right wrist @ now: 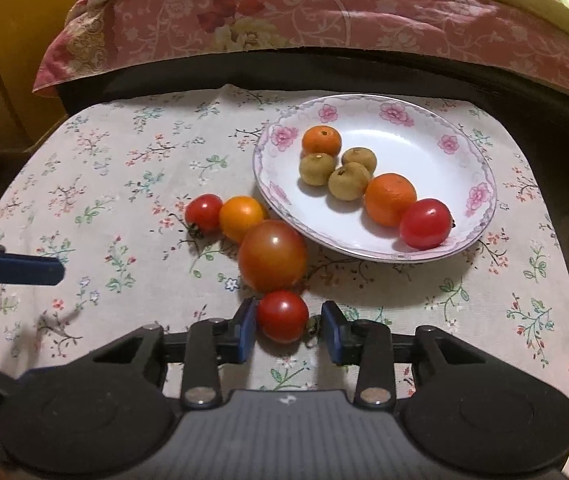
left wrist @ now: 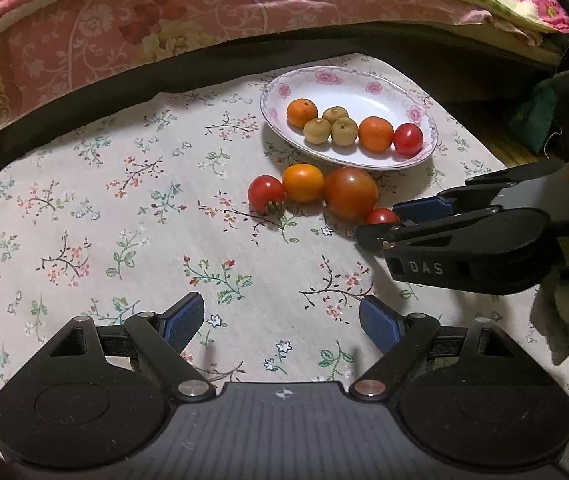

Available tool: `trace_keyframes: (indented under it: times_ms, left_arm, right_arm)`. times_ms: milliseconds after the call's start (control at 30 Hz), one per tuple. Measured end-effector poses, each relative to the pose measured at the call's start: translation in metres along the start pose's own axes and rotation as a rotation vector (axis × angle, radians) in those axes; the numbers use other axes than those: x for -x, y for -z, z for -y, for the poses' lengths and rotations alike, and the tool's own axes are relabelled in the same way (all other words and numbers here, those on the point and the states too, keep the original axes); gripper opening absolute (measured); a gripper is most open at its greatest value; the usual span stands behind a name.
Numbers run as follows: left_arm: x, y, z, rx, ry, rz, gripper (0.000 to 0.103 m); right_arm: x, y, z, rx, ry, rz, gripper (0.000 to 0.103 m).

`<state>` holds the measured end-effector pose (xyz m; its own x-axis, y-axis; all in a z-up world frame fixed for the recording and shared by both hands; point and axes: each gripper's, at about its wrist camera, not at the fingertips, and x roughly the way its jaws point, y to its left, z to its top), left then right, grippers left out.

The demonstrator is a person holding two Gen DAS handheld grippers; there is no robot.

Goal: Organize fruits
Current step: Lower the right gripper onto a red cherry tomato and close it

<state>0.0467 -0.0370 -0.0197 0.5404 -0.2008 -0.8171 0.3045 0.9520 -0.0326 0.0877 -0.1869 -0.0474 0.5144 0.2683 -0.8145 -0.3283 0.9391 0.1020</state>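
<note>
Now the right gripper (right wrist: 289,325) brackets a small red tomato (right wrist: 283,316) on the floral cloth (right wrist: 124,184); its left pad touches, its right stands just off. Ahead lies the plate (right wrist: 480,216). Left gripper (left wrist: 282,320) spread, empty.

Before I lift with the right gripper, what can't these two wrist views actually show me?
- Grip on the small red tomato: in the right wrist view the left pad touches it, but a gap shows at the right pad.
- The same tomato in the left wrist view: mostly hidden by the right gripper.
- The left gripper shows only one fingertip at the right view's edge.
</note>
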Motion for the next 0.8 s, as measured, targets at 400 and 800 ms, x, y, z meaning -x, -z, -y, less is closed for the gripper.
trace_keyframes:
  times_ms: [400, 800]
  left_arm:
    - [-0.005, -0.006, -0.003, -0.100, -0.040, 0.116, 0.088]
    - [-0.041, -0.026, -0.006, -0.158, 0.008, 0.140, 0.089]
  right_arm:
    - [0.014, -0.004, 0.009, -0.046, -0.034, 0.007, 0.032]
    - [0.020, -0.006, 0.027, -0.112, -0.064, 0.002, 0.032]
